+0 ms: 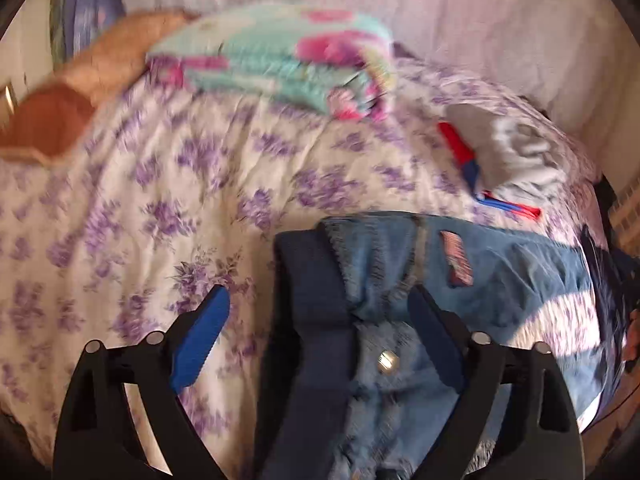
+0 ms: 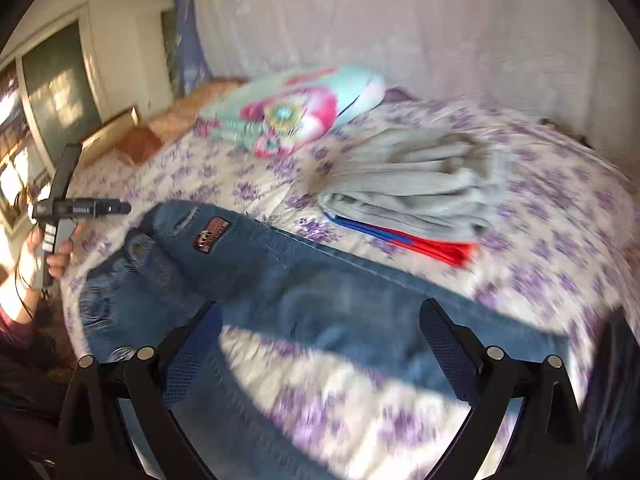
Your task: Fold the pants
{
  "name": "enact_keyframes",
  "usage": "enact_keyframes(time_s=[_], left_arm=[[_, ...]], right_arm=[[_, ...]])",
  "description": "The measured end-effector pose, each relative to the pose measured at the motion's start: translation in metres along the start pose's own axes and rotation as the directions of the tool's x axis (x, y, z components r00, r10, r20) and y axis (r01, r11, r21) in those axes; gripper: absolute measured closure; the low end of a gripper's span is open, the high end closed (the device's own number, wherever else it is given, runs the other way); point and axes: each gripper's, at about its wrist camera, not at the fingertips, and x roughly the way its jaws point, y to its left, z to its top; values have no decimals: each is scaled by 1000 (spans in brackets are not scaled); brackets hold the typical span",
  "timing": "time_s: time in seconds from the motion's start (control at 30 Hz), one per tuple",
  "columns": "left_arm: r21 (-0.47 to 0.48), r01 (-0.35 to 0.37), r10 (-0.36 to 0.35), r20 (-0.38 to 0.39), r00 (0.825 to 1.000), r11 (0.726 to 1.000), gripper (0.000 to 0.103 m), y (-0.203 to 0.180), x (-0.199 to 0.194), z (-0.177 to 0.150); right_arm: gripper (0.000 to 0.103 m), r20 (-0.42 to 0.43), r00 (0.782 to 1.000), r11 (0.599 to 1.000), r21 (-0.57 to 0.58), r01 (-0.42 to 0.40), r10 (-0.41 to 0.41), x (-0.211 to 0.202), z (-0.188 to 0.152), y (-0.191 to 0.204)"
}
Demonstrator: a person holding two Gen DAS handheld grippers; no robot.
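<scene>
Blue jeans (image 2: 280, 280) lie spread on the bed with a red patch at the waistband (image 2: 211, 233); the legs run toward the lower right. In the left wrist view my left gripper (image 1: 320, 320) is open, its blue fingers (image 1: 200, 340) standing either side of the jeans' waist (image 1: 380, 272) with its dark inner band and metal button (image 1: 387, 360). In the right wrist view my right gripper (image 2: 320, 348) is open above the jeans' leg, holding nothing. The left gripper's body, held in a hand (image 2: 60, 216), shows at the left edge of that view.
The bed has a white cover with purple flowers (image 1: 160, 200). A folded teal and pink blanket (image 2: 288, 112) lies at the back. A folded grey garment with red and blue trim (image 2: 416, 192) lies right of the jeans. An orange pillow (image 1: 120, 48) sits far left.
</scene>
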Motion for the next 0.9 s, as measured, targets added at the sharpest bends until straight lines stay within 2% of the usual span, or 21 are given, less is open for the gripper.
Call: enact_keyframes(time_s=[0.07,0.13,0.17,0.23,0.3,0.37,0.43,0.47,0.5,0.53,0.57,0.6,0.63,0.77,0.9], left_arm=[[-35,38,-40,-52,998,999,20,7,20,6],[-27,64,-67,-101,993,998,20,5,37,8],[-15,55,-56,-116,992,998,19,3,44,7],[0,26,-26,-153,988,1000,18,3,63,9],[-11,32,-33,-179,983,999,14,6,75,11],[-19,50,-53,-196,979,999,8,11,86,14],[-14,59,-60,-214,975,998,8,11,90,19],[-15,59,-61,-210,976,998,12,12,91,21],[-19,66,-68,-198,978,998,18,10,88,23],[-21,90,-93,-222,971,996,38,9,87,26],[-25,110,-113,-220,969,994,43,5,84,29],[-15,96,-97,-206,974,995,46,2,79,31],[7,102,-99,-180,979,995,57,-3,74,30],[31,105,-100,-131,986,994,67,-16,47,25],[25,145,-143,-70,987,989,70,-18,6,15]], right_arm=[[4,-72,996,997,-59,42,-46,51,24,-3],[4,-137,989,995,-89,36,-48,87,35,-4],[4,-175,984,994,-103,25,-43,104,39,-8],[3,-247,968,988,-155,4,-42,138,39,-15],[4,-323,946,979,-200,-25,-42,163,31,-19],[3,-378,926,981,-182,-72,-2,180,18,-28],[7,-359,933,980,-179,-90,20,178,18,-30],[30,-347,938,976,-191,-101,29,173,19,-29],[72,-325,945,974,-192,-116,49,164,21,-29],[87,-311,948,976,-180,-124,63,156,23,-31],[91,-294,954,978,-175,-112,57,147,24,-33],[93,-275,959,978,-173,-116,65,139,24,-33],[94,-254,964,978,-170,-120,74,129,23,-33],[96,-150,984,978,-172,-118,92,81,19,-27],[97,-27,993,978,-172,-121,118,19,12,-20]])
